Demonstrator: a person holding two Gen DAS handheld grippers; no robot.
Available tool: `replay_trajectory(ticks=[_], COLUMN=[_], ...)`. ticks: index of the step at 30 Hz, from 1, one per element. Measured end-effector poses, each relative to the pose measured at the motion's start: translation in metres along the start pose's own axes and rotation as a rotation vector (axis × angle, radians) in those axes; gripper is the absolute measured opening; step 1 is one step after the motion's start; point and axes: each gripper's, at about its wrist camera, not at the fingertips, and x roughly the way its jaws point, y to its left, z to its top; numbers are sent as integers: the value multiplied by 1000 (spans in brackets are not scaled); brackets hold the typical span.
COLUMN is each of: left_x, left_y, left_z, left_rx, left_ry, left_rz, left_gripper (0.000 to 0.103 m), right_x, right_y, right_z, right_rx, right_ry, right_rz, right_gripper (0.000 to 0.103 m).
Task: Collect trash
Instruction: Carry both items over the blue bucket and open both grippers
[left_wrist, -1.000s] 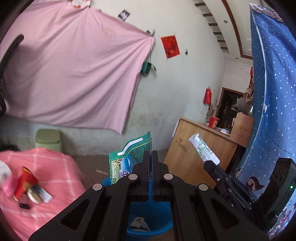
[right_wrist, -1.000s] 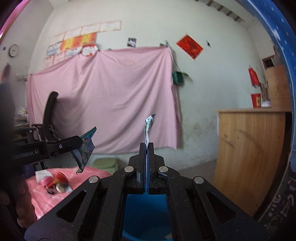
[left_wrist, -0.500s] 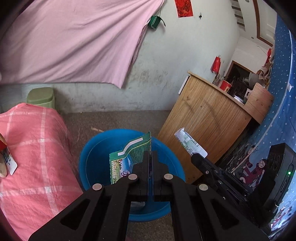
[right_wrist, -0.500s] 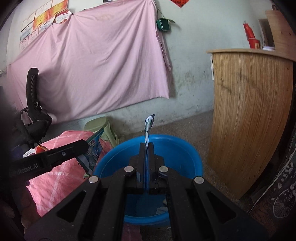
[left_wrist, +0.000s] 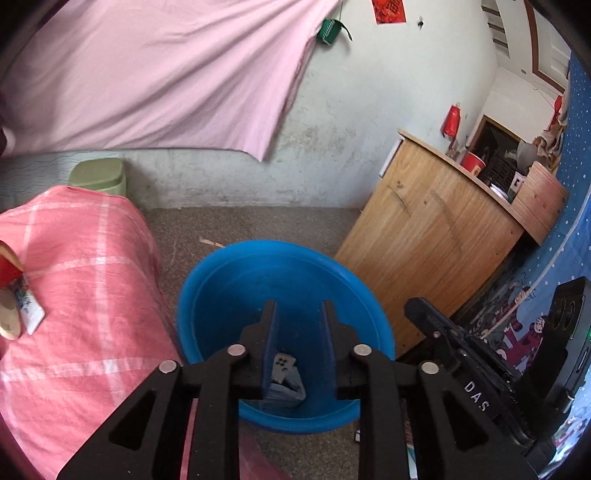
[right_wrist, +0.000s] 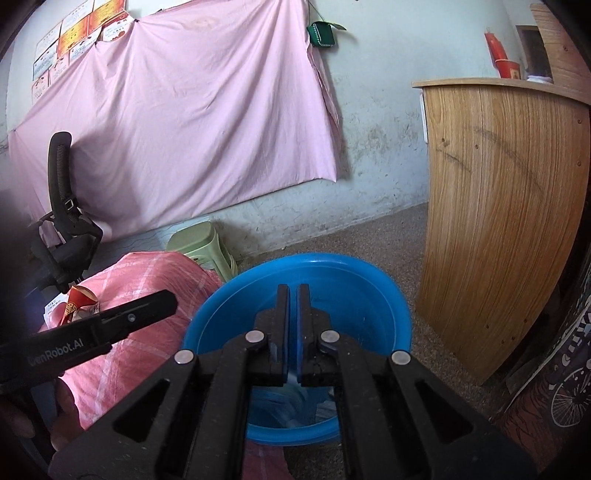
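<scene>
Hanging over the blue basin (left_wrist: 221, 295), the left tool (left_wrist: 297, 314) has just been opening: its jaws stand apart and bare, the green packet gone from between them. The right tool (right_wrist: 292, 295) shows only a narrow gap, its white wrapper released too. Wrappers (left_wrist: 284, 384) lie on the basin floor. More trash (left_wrist: 18, 299) waits on the pink-covered desk (left_wrist: 92, 295).

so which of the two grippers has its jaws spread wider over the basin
The left gripper: a clear gap shows between its blue pads above the blue basin. The right gripper shows only a narrow slit.
</scene>
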Motion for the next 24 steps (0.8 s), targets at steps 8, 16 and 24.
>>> replay_trajectory(ticks=[8,16,24], left_x=[-45,-116,-182], left_y=[6,38,68], left_z=[-3,-9,-34], left_rx=[56,16,-3], left_ry=[-133,-318,-490], left_rz=[114,299,489], left_gripper=[34,68,101], right_x=[-19,-42,-59], right_y=[15,48,93], right_z=[10,22,27], right_rx=[-30,-71,-105], right_ry=[-104,-254,-357], right_rz=[25,105,222], right_gripper=[50,87,103])
